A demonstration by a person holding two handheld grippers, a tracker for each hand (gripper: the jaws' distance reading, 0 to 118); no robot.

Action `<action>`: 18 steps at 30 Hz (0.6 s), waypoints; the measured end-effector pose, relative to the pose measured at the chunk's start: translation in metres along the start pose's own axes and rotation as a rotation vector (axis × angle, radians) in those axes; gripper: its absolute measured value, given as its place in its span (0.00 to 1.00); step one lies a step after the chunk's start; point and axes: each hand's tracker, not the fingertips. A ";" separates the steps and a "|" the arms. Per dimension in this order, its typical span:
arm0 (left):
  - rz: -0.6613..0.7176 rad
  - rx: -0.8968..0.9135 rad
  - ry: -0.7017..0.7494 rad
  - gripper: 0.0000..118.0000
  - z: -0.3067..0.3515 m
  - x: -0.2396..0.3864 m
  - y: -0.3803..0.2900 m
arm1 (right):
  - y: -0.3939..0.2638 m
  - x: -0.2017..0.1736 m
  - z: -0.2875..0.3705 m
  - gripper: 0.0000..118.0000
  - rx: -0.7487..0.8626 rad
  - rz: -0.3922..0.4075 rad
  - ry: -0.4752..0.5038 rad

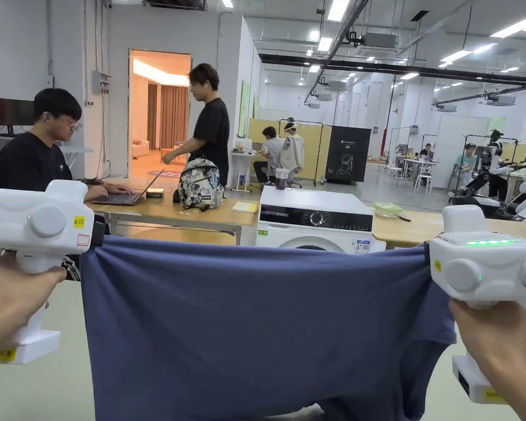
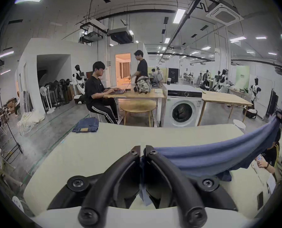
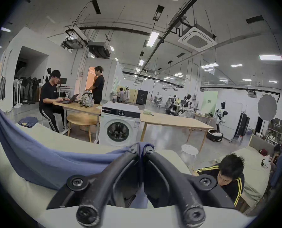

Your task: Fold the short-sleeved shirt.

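head view: blue shirt (image 1: 256,323) stretched in air above pale table (image 2: 104,142), unfolded. left gripper (image 2: 142,151) and right gripper (image 3: 142,146) clamped on opposite top corners. no fold made; laying flat and folding remain.

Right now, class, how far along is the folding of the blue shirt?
Done: both the left gripper and right gripper are shut on the shirt, lifted and stretched wide above the pale table. In hand: holding it spread. Left: no fold shows yet, so laying it flat and every fold remain.
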 end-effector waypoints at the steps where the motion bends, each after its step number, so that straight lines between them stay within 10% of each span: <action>1: -0.001 -0.005 -0.003 0.00 0.005 0.000 -0.006 | -0.003 0.001 0.007 0.01 -0.008 0.005 0.001; 18: 0.009 0.002 -0.054 0.00 0.104 -0.020 -0.105 | -0.078 0.022 0.141 0.01 -0.059 0.034 0.043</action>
